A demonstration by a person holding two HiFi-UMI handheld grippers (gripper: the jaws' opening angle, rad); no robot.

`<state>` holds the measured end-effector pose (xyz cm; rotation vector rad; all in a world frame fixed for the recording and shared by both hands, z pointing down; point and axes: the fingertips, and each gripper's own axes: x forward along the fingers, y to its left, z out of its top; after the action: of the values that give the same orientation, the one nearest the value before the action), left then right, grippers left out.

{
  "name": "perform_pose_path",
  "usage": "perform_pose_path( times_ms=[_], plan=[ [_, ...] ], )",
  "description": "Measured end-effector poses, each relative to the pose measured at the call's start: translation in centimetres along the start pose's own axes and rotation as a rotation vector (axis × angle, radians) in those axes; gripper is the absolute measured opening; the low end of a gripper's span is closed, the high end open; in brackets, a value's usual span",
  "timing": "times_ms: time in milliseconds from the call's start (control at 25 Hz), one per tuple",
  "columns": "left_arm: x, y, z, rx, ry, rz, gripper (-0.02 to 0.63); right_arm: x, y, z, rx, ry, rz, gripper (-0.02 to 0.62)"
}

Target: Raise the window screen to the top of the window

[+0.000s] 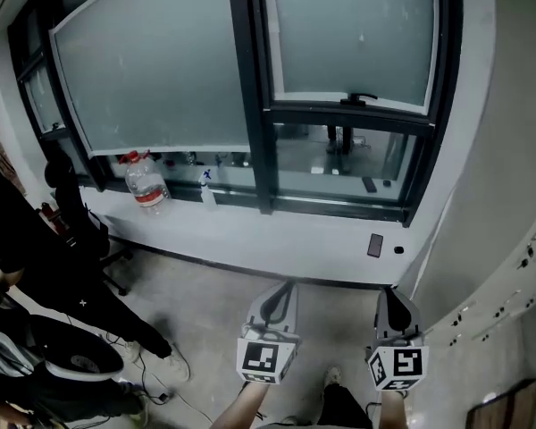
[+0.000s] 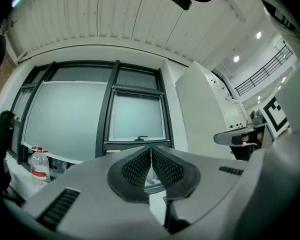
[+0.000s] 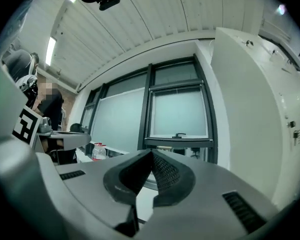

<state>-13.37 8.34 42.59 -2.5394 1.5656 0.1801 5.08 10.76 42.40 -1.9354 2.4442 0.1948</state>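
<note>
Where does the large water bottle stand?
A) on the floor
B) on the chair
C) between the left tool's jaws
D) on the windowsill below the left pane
D: the water bottle stands on the windowsill below the left pane, next to a small spray bottle.

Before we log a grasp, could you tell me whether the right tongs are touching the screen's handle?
Apart. The head view shows the right tongs well short of the handle, with the sill and floor between them.
</note>
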Motion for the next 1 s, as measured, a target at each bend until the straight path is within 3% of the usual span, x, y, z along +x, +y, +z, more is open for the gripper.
perform_pose_path(
  times_ms=[160, 440, 640, 1000],
  plan=[
    [-5.5, -1.3, 0.3, -0.005, 0.023, -0.032, 0.012, -6.0, 2.3, 0.3, 0.014, 0.01, -0.034, 0.008],
    [-11.1, -1.2, 1.9, -0.06, 0.002, 0.009, 0.012, -10.5, 7.8, 2.0, -0.087, 0.031, 0.068, 0.008],
    [-15.3, -2.3, 1.5, -0.095, 0.023, 0.025, 0.012, -13.5, 10.6, 3.1, -0.092, 0.035, 0.096, 0.008],
    [-25.6, -11.8, 2.9, -0.09, 0.027, -0.013, 0.012, -28.1, 11.9, 4.9, -0.083, -0.03, 0.073, 0.008]
  ],
)
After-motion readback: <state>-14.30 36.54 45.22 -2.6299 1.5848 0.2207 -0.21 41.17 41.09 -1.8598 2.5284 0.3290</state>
